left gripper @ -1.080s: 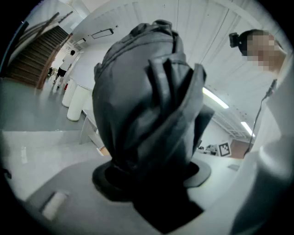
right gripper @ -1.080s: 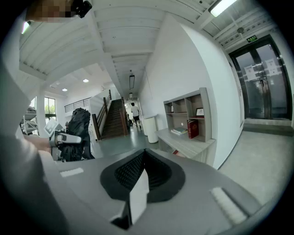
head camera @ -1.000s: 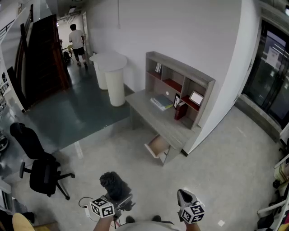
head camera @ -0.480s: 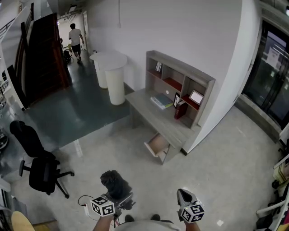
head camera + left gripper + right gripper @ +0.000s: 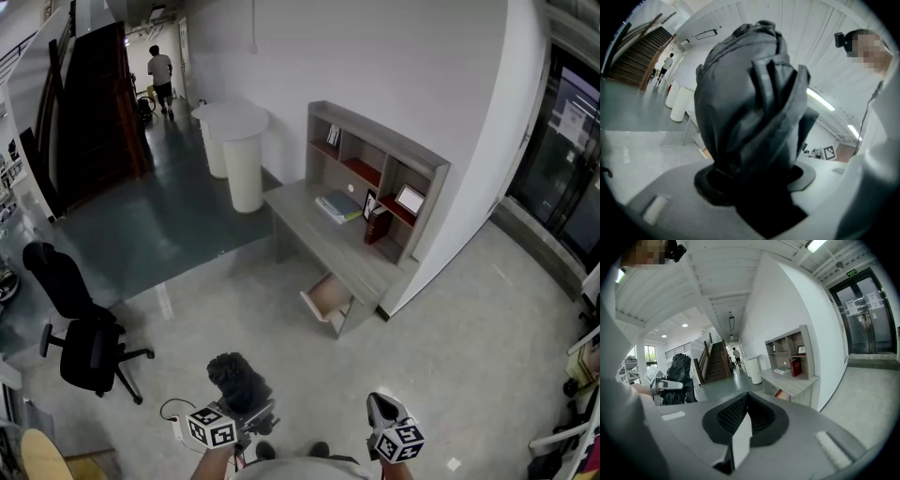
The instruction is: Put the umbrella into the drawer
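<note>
A black folded umbrella (image 5: 237,379) stands up from my left gripper (image 5: 251,416) at the bottom left of the head view. In the left gripper view the umbrella (image 5: 750,103) fills the middle, and the left gripper (image 5: 754,176) is shut on its lower end. The grey desk (image 5: 330,242) stands ahead against the white wall, with its wooden drawer (image 5: 327,298) pulled open on the near side. My right gripper (image 5: 380,406) hangs at the bottom right, shut and empty. In the right gripper view the right gripper (image 5: 746,398) has its ribbed pads together, and the drawer (image 5: 779,393) shows far ahead.
A shelf unit (image 5: 377,164) with books and a red binder (image 5: 376,226) sits on the desk. Two white round pedestals (image 5: 244,161) stand left of it, a black office chair (image 5: 82,330) at the left. A person (image 5: 161,75) walks far off by the stairs (image 5: 89,112). Glass doors (image 5: 574,155) are at the right.
The distant person has walked further down the corridor, and the head view has shifted slightly. Both grippers and the umbrella have kept their places.
</note>
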`<state>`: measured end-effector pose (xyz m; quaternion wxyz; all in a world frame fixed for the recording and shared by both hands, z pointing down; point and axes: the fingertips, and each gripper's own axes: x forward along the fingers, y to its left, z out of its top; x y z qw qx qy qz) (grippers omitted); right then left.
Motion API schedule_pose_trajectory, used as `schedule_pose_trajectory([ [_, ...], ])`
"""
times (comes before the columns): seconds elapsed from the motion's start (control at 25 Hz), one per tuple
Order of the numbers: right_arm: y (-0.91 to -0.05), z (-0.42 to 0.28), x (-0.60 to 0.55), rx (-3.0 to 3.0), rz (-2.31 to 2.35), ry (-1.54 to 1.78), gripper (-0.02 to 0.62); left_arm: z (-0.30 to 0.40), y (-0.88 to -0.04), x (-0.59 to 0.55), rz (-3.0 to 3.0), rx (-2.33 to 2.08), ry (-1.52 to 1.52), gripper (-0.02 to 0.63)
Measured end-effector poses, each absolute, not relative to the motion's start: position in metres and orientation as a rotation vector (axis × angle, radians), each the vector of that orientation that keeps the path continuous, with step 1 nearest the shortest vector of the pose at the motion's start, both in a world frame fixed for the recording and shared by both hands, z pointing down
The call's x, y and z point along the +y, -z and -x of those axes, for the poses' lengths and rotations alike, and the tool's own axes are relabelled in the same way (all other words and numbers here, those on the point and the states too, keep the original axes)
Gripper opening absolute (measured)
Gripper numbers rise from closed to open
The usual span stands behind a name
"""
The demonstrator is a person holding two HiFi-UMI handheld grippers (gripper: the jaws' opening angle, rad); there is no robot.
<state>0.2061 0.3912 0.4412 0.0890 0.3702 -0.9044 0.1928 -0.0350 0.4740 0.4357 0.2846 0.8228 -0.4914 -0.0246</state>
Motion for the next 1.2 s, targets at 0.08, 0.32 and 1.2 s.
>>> schedule_pose_trajectory([
  [0.08, -0.441, -0.212, 0.390, -2.688, -1.098, -0.574, 0.005, 0.031, -0.435, 0.474, -2.196, -1.322, 0.067, 0.262],
  [0.32, -0.449, -0.234, 0.386, -2.668, -1.087, -0.593, 0.005, 0.012, -0.437, 0.472, -2.189, -1.344, 0.064, 0.262],
  [1.2, -0.464, -0.280, 0.358, -2.681, -0.977, -0.573, 0.005, -0.051, -0.444, 0.449, -2.199, -1.370, 0.041, 0.262],
])
